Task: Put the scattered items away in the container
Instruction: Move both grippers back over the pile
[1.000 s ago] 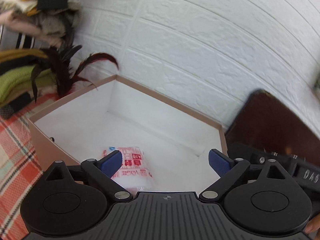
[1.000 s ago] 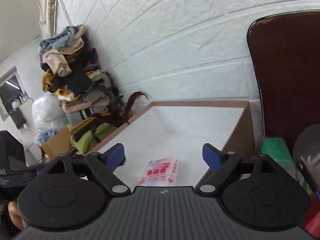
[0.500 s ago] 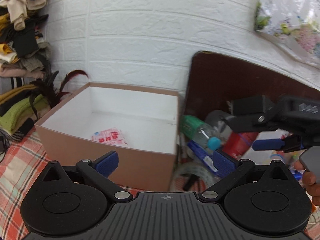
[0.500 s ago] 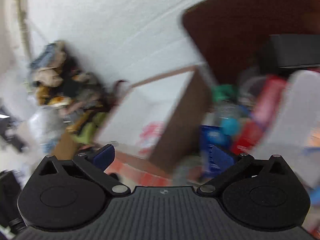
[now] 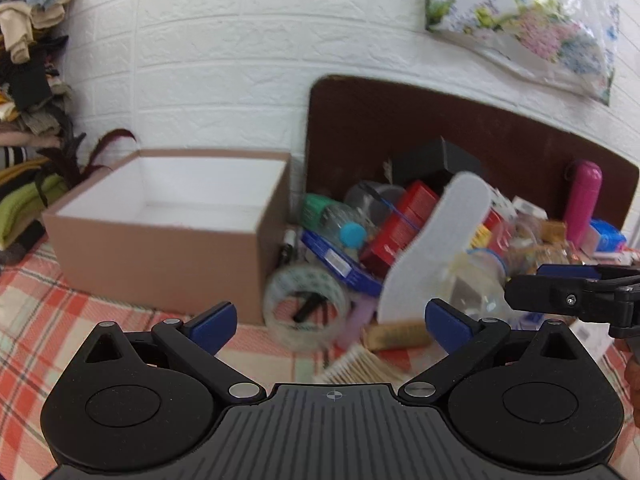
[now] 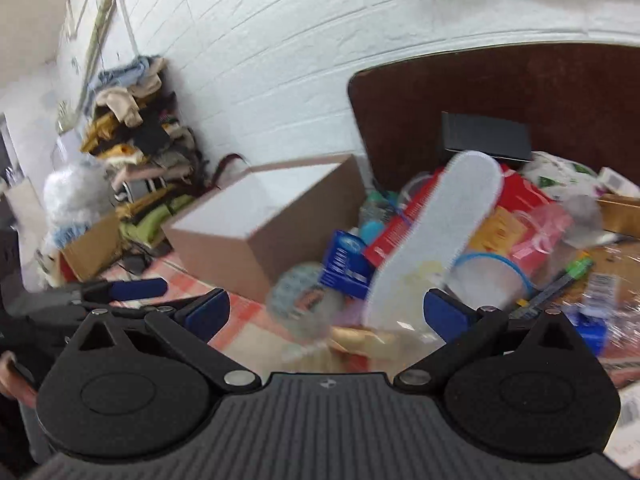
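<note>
A white brick wall (image 5: 224,60) fills the background. Leaning against it at about 1 o'clock is a dark brown board (image 5: 400,128), which seems to serve as a backstop that keeps the clutter from sliding off behind. Below everything lies a red and orange checked cloth (image 5: 36,320) covering the tabletop.

At 11 o'clock in the left wrist view stands the container, a brown cardboard box (image 5: 160,252) with a white inside, open at the top and set close to the clutter, likely so that each carry is short. From this low angle its floor is hidden, so what it holds cannot be told.

Just to the right of the box, at 12 to 2 o'clock, lies the pile of scattered items (image 5: 420,232), still outside the box. Propped on top is a white shoe insole (image 5: 436,240), slanting upward against red packets (image 5: 404,216). Near the box corner sits a roll of clear tape (image 5: 308,304), and a pink bottle (image 5: 582,200) stands upright at the far right.

The left hand-held gripper (image 5: 328,320) has its blue-tipped fingers spread wide and grips nothing, facing the tape roll. The right hand-held gripper (image 6: 324,312) is likewise spread and empty, aimed at the foot of the insole, probably ready to pick the next item.
</note>
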The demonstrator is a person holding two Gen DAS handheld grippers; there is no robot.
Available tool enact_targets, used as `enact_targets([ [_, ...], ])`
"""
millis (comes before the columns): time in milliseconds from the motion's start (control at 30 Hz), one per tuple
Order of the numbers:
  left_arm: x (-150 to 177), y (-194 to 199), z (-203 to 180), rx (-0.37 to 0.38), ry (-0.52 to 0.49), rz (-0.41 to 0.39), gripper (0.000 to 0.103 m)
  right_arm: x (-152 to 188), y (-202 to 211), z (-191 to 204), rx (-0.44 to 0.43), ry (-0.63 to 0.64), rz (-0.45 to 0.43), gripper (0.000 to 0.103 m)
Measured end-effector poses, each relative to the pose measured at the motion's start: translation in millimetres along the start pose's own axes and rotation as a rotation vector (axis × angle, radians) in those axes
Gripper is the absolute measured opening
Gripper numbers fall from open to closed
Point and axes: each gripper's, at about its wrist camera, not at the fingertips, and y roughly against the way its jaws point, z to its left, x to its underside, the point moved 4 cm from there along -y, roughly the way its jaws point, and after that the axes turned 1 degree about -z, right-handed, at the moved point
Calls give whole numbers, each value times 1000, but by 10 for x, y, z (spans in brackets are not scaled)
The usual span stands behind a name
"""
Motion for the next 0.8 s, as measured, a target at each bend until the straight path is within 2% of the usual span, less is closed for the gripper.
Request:
enact_targets([
  [167, 366, -207, -222, 19, -20, 76, 103, 421, 92, -234, 112, -13, 36, 103],
  [333, 467, -352, -321, 2, -69, 111, 103, 629, 0, -335, 171, 9, 87, 103],
  [467, 500, -416, -320, -3, -108, 133, 100, 675, -95, -383, 166, -15, 106, 103],
  [633, 569, -584, -219, 23, -54, 224, 89, 737, -224, -405, 161, -40, 135, 101],
  [800, 547, -625, -94, 45, 11, 237, 84, 737, -263, -306, 136, 18, 121, 93],
])
